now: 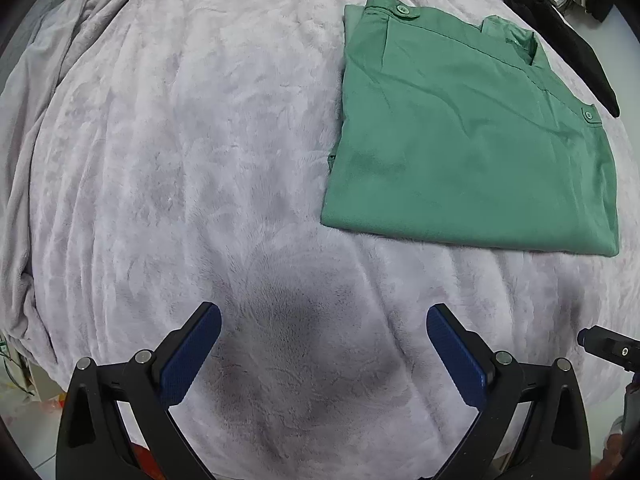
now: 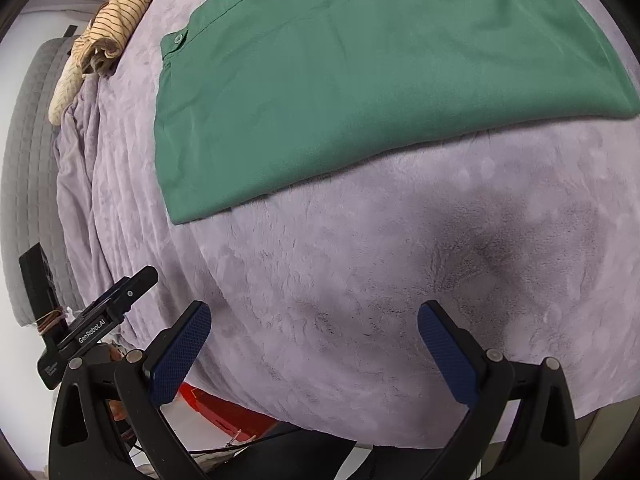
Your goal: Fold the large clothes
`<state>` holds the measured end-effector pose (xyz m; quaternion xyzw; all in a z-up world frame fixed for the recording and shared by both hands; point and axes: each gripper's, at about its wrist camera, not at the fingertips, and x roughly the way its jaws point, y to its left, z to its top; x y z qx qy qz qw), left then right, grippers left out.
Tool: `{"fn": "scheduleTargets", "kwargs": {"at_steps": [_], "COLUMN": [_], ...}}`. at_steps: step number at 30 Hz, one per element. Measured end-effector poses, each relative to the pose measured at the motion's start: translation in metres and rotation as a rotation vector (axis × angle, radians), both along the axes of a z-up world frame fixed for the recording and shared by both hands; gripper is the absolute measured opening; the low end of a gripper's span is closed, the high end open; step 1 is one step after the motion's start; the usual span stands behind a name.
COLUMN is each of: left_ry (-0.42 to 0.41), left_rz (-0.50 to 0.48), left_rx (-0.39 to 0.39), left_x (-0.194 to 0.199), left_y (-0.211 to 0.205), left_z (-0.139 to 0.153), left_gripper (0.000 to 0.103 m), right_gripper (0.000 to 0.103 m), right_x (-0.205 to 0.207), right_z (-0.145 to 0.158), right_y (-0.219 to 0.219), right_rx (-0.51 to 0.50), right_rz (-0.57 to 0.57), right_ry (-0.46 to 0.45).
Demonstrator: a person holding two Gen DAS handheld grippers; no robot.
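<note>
A lilac fleece blanket is spread over the bed as a soft folding surface. On it, in the upper right of the left wrist view, the green garment lies folded into a flat rectangle, seemingly finished. Both the left gripper and right gripper are held clear of it, jaws wide apart, empty. "GenRobot.AI" can be read on the black gripper body (lower left of the right wrist view).
</note>
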<state>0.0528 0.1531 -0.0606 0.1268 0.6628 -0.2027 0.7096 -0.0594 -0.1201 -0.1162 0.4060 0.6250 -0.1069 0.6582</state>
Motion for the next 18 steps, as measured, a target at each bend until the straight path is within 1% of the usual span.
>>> {"fn": "scheduleTargets", "kwargs": {"at_steps": [9, 15, 18], "left_ry": [0.011, 0.028, 0.032], "left_rz": [-0.022, -0.013, -0.002], "left_rx": [0.027, 0.019, 0.013], "left_x": [0.001, 0.01, 0.019], "left_y": [0.002, 0.001, 0.002], "left_z": [-0.017, -0.026, -0.029], "left_gripper": [0.103, 0.103, 0.103], "right_gripper": [0.103, 0.103, 0.103], "right_x": [0.003, 0.012, 0.02], "right_z": [-0.028, -0.039, -0.046], "right_y": [0.006, 0.007, 0.006], "right_rx": [0.103, 0.178, 0.236], "right_rz": [-0.054, -0.103, -0.148], "right_ry": [-0.004, -0.052, -0.093]}}
